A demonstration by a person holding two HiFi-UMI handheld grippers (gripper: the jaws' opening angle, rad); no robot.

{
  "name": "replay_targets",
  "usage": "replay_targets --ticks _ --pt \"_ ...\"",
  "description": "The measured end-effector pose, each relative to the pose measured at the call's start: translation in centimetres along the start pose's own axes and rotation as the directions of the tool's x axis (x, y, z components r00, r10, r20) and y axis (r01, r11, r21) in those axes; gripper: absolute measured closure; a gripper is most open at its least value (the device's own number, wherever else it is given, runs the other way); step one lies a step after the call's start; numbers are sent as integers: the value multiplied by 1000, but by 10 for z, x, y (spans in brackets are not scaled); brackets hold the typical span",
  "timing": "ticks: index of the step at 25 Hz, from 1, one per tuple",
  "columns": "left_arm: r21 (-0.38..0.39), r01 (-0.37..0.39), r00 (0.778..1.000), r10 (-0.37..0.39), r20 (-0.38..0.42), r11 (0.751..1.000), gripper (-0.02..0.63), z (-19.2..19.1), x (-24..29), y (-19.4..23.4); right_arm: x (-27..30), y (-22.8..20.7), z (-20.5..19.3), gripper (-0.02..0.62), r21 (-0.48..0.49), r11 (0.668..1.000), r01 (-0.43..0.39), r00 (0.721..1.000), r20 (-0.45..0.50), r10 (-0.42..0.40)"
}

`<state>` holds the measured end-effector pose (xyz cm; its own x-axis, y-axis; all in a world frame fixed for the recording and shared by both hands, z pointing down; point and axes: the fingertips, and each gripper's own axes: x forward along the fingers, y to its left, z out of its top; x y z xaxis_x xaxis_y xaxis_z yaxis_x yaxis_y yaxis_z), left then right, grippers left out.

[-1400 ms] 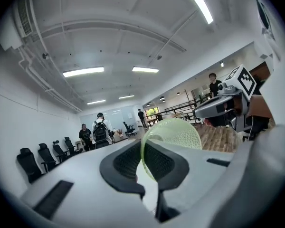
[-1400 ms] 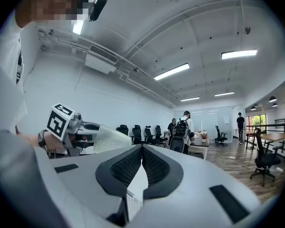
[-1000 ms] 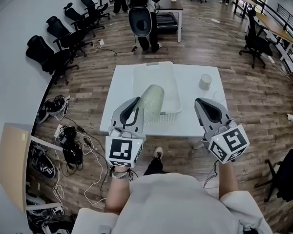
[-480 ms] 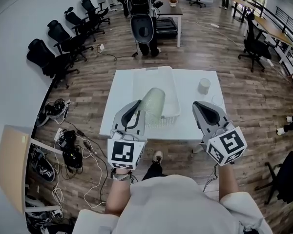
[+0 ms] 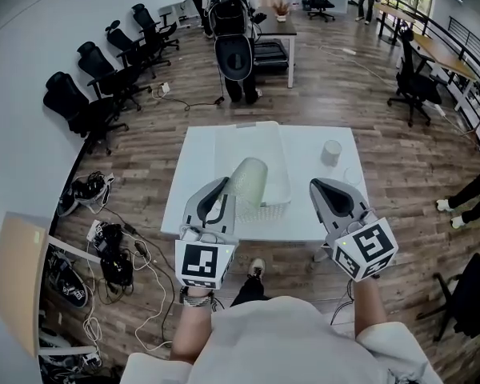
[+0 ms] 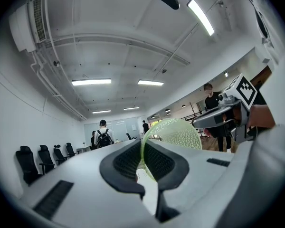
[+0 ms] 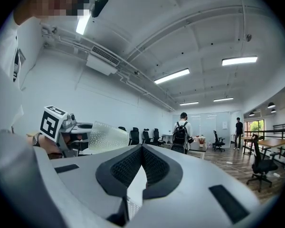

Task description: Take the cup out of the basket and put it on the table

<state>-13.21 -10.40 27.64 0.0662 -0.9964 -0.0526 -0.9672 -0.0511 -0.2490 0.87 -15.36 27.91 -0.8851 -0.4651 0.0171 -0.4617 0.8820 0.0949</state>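
Left gripper point(image 6: 143, 161) clamps rim of green cup point(image 6: 175, 134).

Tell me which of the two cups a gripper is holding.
The pale green dimpled cup, pinched by its rim in the left gripper; the small white cup stands free on the table.

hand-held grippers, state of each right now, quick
Left hand-held gripper: shut on the translucent pale green dimpled plastic cup.
Right hand-held gripper: shut, empty.
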Motion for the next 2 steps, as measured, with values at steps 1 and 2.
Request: replay_targets --ticks 1,2 --pt "1 -4 1000 4 -1 1000 588 0 0 1 1 0 0 580 0 1000 -3 1000 0 3" --pt "1 -9 1000 9 -2 1000 588 1 0 2 1 0 1 579 0 1000 -6 1000 -1 6"
